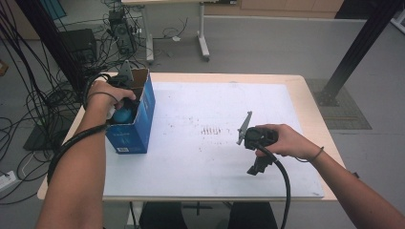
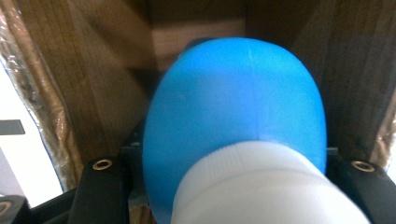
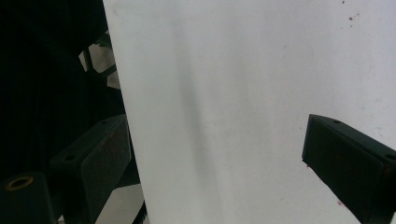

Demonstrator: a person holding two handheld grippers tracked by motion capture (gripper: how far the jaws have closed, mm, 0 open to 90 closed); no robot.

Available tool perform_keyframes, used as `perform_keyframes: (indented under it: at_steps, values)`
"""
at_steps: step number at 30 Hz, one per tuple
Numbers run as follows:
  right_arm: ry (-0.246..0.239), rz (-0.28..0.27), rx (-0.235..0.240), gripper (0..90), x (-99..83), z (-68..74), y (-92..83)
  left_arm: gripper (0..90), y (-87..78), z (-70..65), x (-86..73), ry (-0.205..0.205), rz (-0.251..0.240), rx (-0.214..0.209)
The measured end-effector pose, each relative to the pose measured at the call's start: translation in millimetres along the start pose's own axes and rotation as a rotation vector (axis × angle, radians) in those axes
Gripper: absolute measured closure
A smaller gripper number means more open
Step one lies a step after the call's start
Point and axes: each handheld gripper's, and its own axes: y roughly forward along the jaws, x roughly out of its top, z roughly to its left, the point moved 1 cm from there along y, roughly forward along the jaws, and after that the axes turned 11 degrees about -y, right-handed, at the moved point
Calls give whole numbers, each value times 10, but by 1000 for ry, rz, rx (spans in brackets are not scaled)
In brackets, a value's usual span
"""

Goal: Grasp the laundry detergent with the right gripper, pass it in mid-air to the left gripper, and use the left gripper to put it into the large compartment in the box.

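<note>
The left gripper (image 1: 125,106) is down inside the blue box (image 1: 143,125) at the table's (image 1: 296,86) far left, jaws clamped on a blue bottle (image 2: 233,112) with a white cap (image 2: 261,186). The right gripper (image 1: 255,168) hovers near the table's right, jaws spread wide, nothing between them.

Right hand-held gripper (image 3: 215,154) jaws apart (nothing between), above white table sheet (image 3: 243,84)
</note>
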Motion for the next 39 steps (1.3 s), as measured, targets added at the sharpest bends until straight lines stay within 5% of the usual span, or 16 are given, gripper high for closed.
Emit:
perform_keyframes:
  at_steps: [39]
  values:
    - [-13,-4,-3,68,26,16,6,381,6,14,-27,-3,-4,-10]
